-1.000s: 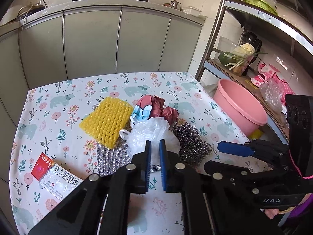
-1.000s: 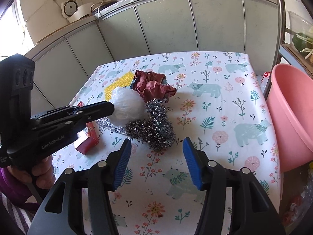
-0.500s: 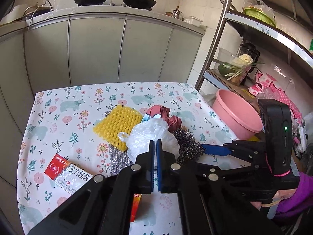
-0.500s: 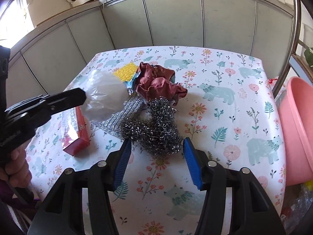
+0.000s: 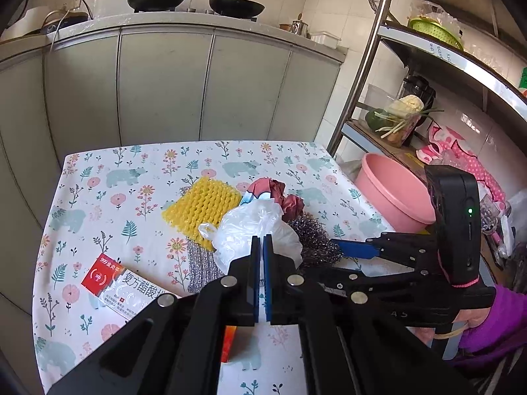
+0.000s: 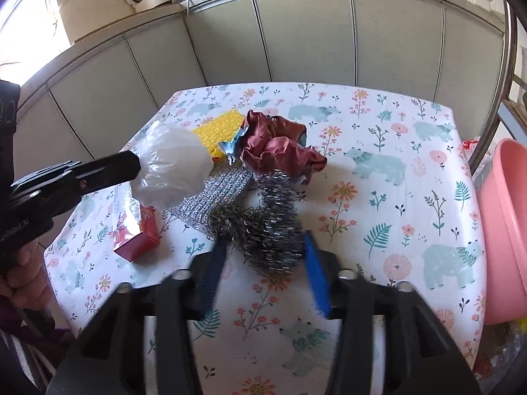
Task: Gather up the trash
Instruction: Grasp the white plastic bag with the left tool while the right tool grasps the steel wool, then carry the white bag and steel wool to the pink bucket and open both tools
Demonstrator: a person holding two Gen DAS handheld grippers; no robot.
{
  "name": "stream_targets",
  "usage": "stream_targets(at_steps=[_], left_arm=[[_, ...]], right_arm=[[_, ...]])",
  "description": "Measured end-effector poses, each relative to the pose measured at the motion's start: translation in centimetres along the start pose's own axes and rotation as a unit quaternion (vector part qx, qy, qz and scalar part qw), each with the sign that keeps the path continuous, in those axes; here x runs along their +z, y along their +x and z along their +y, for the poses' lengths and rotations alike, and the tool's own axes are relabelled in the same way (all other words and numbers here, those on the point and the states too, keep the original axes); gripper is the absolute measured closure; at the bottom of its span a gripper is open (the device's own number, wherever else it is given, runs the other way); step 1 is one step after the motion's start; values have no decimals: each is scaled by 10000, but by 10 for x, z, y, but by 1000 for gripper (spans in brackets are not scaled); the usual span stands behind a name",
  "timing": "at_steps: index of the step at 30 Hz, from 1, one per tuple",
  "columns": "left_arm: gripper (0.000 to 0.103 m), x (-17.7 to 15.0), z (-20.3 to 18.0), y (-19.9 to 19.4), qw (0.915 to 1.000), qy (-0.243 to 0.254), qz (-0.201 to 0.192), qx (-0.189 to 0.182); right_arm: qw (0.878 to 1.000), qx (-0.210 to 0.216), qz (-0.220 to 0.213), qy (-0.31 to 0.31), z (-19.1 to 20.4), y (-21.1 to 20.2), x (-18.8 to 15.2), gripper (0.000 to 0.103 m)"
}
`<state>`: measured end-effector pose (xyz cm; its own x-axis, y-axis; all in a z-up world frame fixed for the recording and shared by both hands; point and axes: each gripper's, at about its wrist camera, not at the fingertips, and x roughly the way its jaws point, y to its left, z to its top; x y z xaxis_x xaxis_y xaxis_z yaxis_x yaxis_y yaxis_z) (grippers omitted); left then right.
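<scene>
My left gripper (image 5: 259, 247) is shut on a white plastic bag (image 5: 253, 227) and holds it above the table; it also shows in the right wrist view (image 6: 173, 166). My right gripper (image 6: 263, 260) is open, its blue pads either side of a steel wool scourer (image 6: 263, 227), low over the table. The right gripper also shows in the left wrist view (image 5: 354, 249). A crumpled maroon wrapper (image 6: 280, 144), a yellow mesh pad (image 5: 202, 207), a silver scrub cloth (image 6: 214, 197) and a red medicine box (image 5: 110, 281) lie on the flowered tablecloth (image 6: 395, 197).
A pink basin (image 5: 392, 194) stands beside the table's right edge, under a metal shelf rack (image 5: 372, 65). Grey cabinets (image 5: 164, 82) stand behind the table, with pans on the counter. The table's right half (image 6: 428, 181) holds no objects.
My left gripper has closed on the white bag and lifted it off the table. My right gripper has moved forward so its open pads flank the steel wool.
</scene>
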<state>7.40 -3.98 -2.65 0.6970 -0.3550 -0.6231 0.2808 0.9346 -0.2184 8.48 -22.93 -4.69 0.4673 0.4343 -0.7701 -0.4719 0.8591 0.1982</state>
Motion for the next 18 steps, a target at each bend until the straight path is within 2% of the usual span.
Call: stream_targets(at_steps=[3, 11, 18], left_arm=[[102, 0, -2, -3, 10000, 17, -25, 9], [102, 1, -13, -13, 9999, 121, -123, -12], [102, 5, -28, -20, 9994, 247, -231, -111]], right_arm=[[10000, -67, -8, -37, 3, -6, -3, 77], [9998, -47, -186, 22, 6, -36, -19, 82], [9982, -173, -578, 25, 9, -76, -28, 84]])
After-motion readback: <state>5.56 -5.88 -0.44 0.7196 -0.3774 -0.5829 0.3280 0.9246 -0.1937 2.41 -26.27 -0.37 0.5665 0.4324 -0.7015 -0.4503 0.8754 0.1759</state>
